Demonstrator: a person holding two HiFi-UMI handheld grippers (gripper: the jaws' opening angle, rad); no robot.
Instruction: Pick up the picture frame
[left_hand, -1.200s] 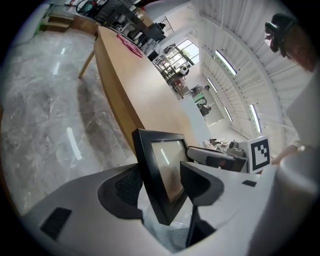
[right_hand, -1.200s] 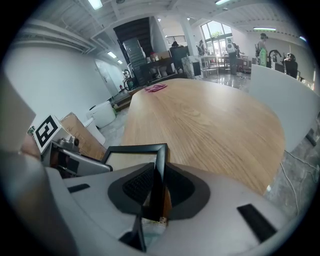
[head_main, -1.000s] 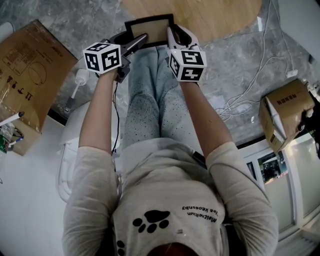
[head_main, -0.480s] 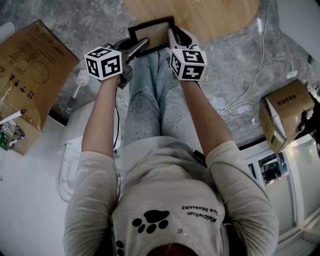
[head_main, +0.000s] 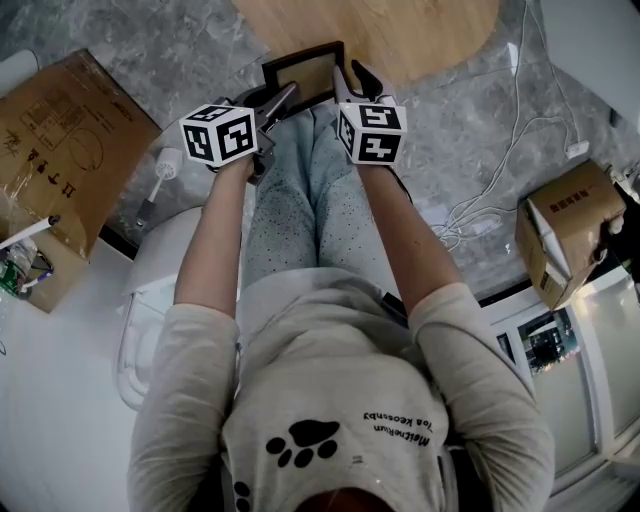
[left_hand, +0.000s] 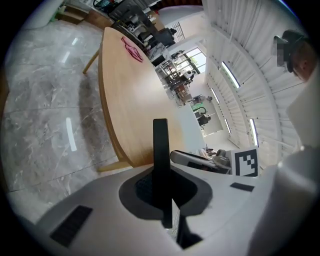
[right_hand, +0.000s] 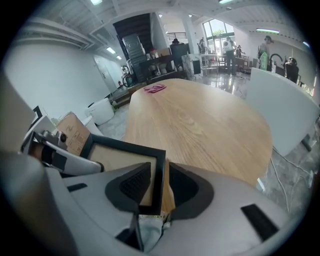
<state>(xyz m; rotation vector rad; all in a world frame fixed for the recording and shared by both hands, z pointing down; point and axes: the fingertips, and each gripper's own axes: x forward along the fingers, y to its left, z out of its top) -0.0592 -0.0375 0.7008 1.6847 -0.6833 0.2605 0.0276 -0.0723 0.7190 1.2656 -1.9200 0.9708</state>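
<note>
Left gripper (left_hand: 161, 192) just clamped the picture frame (head_main: 305, 72) edge; right gripper (right_hand: 159, 186) just opened, loose around the frame's other edge. 1-sided hold: frame may swing, slip.

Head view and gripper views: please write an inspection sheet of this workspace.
Surface: wooden table, grey floor.
Job's things: frame held up before the table.
Clutter: left box, right box, pink thing on the table.
Grippers: left hand-held gripper shut on the frame, jaws just closing; right hand-held gripper open round its corner, jaws just opening.
Cables: white cable on the floor.
Surroundings: people far off.
</note>
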